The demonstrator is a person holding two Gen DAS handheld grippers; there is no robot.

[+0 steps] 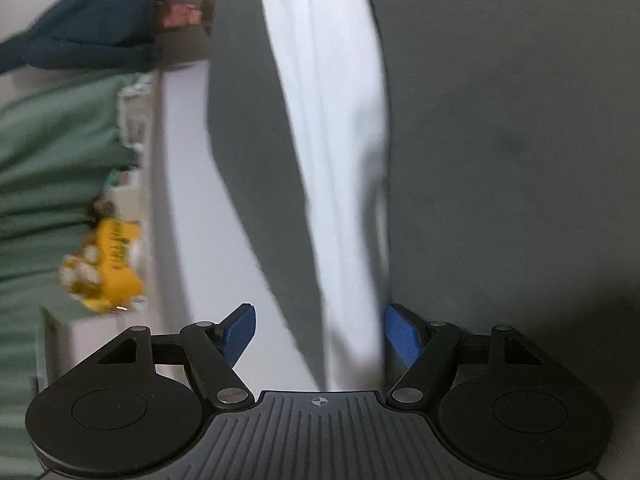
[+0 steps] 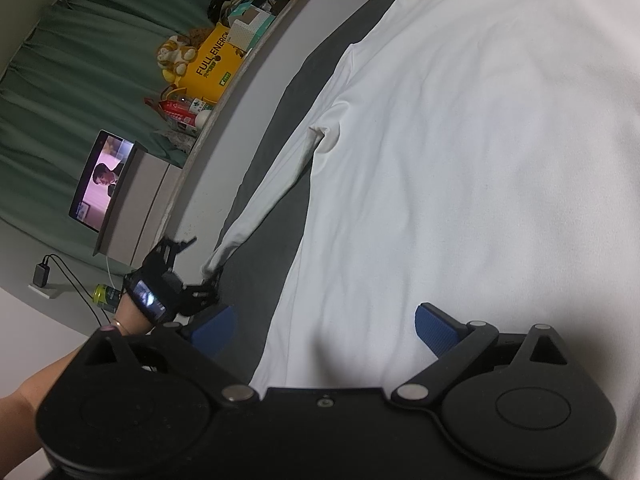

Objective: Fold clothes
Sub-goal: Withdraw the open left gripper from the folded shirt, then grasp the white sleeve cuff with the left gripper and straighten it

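The white long-sleeved shirt (image 2: 460,168) lies spread flat on the dark grey sheet (image 2: 280,208), its body wide open and one sleeve (image 2: 260,200) stretched straight out toward the edge of the bed. No fold shows in it anywhere, so by my reading the task is barely begun: the garment is laid out, and the sleeves, the sides and the final halving are all left to do.

The left gripper (image 1: 319,334) sits at the cuff end of that sleeve, its blue pads (image 1: 402,334) standing apart on either side of the white cloth; the sleeve runs between them, but a gap shows on the left pad's side, so nothing is pinched (the view is blurred, and the right pad is very near the cloth). From the right wrist view this gripper (image 2: 200,280) appears just at the cuff, a hand (image 2: 128,318) behind it.

The right gripper (image 2: 324,326) hovers over the shirt's lower edge with fingers spread wide, holding nothing.

Beyond the bed: green curtains (image 2: 80,64), a yellow bag (image 2: 212,64), a lit screen (image 2: 100,180)
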